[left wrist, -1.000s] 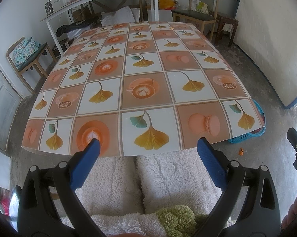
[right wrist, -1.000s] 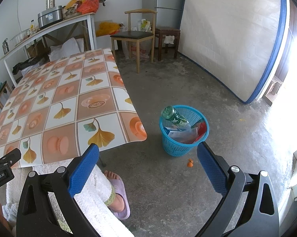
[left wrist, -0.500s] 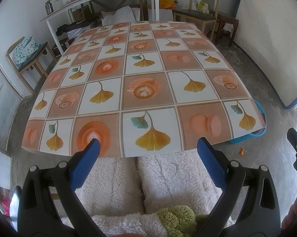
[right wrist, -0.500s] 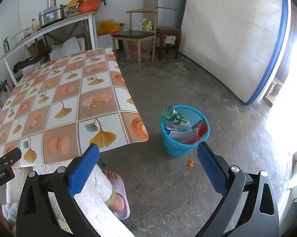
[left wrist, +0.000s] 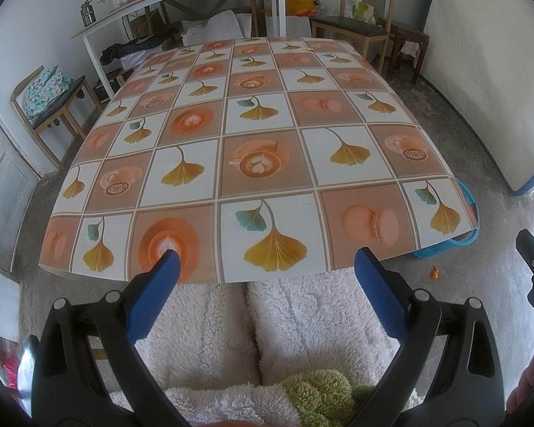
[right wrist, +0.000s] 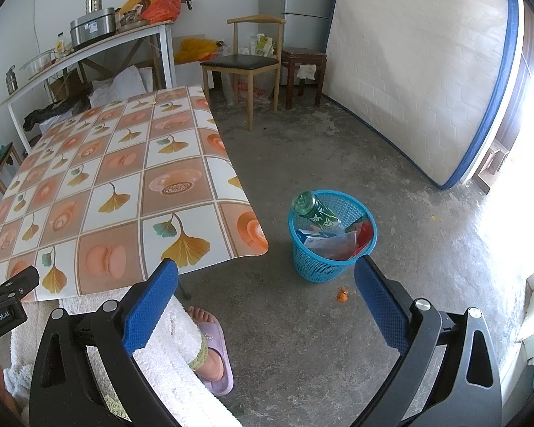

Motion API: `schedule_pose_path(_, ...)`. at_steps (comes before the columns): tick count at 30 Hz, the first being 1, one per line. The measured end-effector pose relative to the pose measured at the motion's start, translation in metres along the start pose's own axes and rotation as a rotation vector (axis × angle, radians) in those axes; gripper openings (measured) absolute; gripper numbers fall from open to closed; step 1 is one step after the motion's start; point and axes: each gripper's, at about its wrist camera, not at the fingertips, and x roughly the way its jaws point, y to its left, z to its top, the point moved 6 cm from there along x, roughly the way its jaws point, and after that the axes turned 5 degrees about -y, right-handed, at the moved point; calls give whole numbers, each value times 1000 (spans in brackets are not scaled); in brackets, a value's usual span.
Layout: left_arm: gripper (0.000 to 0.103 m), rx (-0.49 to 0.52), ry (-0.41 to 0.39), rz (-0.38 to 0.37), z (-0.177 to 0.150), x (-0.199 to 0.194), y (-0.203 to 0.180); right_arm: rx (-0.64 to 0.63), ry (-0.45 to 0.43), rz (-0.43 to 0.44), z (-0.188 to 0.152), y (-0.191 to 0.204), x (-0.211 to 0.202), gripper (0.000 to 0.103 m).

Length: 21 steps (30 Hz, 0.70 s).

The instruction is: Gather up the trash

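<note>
still | l grip (left wrist: 263, 267) + r grip (right wrist: 265, 275) jaws wide, empty | basket (right wrist: 315, 267) trash unchanged vs prev

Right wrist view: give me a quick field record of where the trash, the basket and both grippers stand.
basket: blue basket on the floor, right of the table, holding a green bottle and wrappers
loose trash: orange scrap on the floor just in front of the basket
tabletop: no trash visible
left gripper: open, holding nothing
right gripper: open, holding nothing
</note>
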Motion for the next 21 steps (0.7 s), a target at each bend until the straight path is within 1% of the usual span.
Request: schedule_pose_path(21, 94, 2, 2, 1, 0, 0, -1, -2, 1, 2, 0, 0, 0, 97)
